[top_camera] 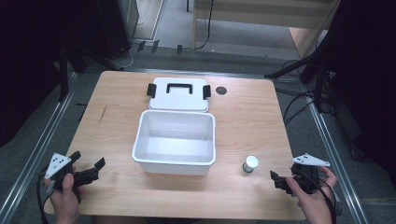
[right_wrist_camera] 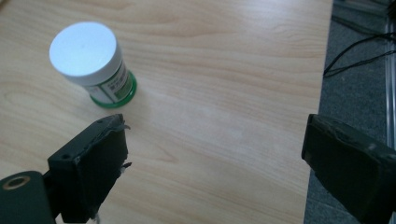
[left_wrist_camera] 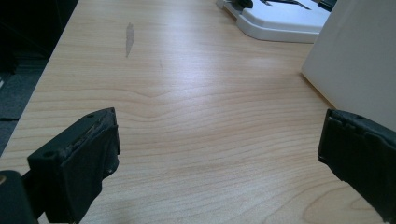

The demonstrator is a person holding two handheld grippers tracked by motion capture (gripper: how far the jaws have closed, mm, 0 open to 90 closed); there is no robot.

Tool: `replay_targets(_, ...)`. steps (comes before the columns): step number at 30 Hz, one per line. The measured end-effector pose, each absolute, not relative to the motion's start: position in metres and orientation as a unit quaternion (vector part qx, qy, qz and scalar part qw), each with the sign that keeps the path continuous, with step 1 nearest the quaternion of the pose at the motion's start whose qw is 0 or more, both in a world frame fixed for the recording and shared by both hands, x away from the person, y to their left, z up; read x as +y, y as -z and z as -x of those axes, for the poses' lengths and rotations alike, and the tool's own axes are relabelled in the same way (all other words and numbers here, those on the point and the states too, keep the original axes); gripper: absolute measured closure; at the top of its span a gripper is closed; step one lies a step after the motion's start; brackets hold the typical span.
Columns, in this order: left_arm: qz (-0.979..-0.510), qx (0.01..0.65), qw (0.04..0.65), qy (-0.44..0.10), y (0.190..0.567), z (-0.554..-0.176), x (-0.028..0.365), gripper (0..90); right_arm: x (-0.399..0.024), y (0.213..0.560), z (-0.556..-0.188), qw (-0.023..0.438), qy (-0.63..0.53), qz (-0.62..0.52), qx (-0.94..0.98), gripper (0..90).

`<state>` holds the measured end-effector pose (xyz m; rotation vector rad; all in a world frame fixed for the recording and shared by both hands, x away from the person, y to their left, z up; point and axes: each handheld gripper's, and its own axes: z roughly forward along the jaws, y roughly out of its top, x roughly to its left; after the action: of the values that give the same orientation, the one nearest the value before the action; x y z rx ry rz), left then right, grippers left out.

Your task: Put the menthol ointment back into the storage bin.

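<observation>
An open white plastic box (top_camera: 140, 135) stands at the table's middle, its side wall (left_wrist_camera: 359, 60) at the right of the left gripper view. Its lid (top_camera: 179, 94) with black handle and clasps lies flat just behind it; the lid's corner (left_wrist_camera: 280, 21) is in the left gripper view. A small jar (top_camera: 250, 164) with a white cap and green base stands upright right of the box. My right gripper (top_camera: 276, 181) is open beside it; the jar (right_wrist_camera: 93, 65) is ahead of the left jaw, outside the gap (right_wrist_camera: 215, 144). My left gripper (top_camera: 88, 159) is open over bare wood (left_wrist_camera: 219, 135).
The wooden table (top_camera: 243, 121) has a round black cable hole (top_camera: 221, 90) behind the lid's right end and a dark streak (top_camera: 102, 113) at the left. Its right edge (right_wrist_camera: 322, 84) drops to grey floor with cables. Metal rails run along both sides.
</observation>
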<state>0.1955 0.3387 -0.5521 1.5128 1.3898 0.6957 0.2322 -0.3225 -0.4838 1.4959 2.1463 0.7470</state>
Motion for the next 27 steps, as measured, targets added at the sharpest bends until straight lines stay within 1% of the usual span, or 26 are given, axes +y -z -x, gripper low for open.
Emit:
replay_targets(4, -0.617, 0.566, 0.468, -0.283, 0.552, -0.196, 0.339, 0.0, -0.317, 0.482, -0.238, 0.179, -0.227, -0.535, 0.794, 7.4)
replay_targets(5, -0.617, 0.566, 0.468, -0.283, 0.552, -0.196, 0.339, 0.0, -0.317, 0.482, -0.238, 0.179, -0.227, -0.535, 0.794, 7.4)
replay_targets(6, -0.616, 0.567, 0.469, -0.282, 0.552, -0.196, 0.339, 0.0, -0.315, 0.483, -0.241, 0.163, -0.204, -0.538, 0.801, 8.0)
replay_targets(7, -0.616, 0.567, 0.469, -0.282, 0.552, -0.196, 0.339, 0.0, -0.315, 0.483, -0.241, 0.163, -0.204, -0.538, 0.801, 8.0)
replay_targets(10, -0.616, 0.566, 0.470, -0.282, 0.552, -0.196, 0.339, 0.0, -0.310, 0.482, -0.248, 0.138, -0.158, -0.546, 0.811, 13.0)
replay_targets(13, -0.616, 0.566, 0.469, -0.281, 0.552, -0.196, 0.339, 0.0, -0.307, 0.481, -0.251, 0.131, -0.141, -0.541, 0.819, 13.1)
replay_targets(14, -0.617, 0.567, 0.469, -0.280, 0.552, -0.196, 0.339, 0.0, -0.304, 0.478, -0.253, 0.116, -0.133, -0.539, 0.824, 13.1)
replay_targets(16, -0.617, 0.567, 0.469, -0.279, 0.552, -0.196, 0.340, 0.0, -0.300, 0.476, -0.256, 0.104, -0.118, -0.538, 0.828, 13.1)
replay_targets(23, -0.616, 0.569, 0.469, -0.276, 0.552, -0.196, 0.340, 0.0, -0.286, 0.474, -0.263, 0.083, -0.084, -0.532, 0.838, 13.5)
replay_targets(27, -0.616, 0.569, 0.470, -0.275, 0.553, -0.196, 0.340, 0.0, -0.274, 0.468, -0.269, 0.076, -0.087, -0.523, 0.845, 19.1)
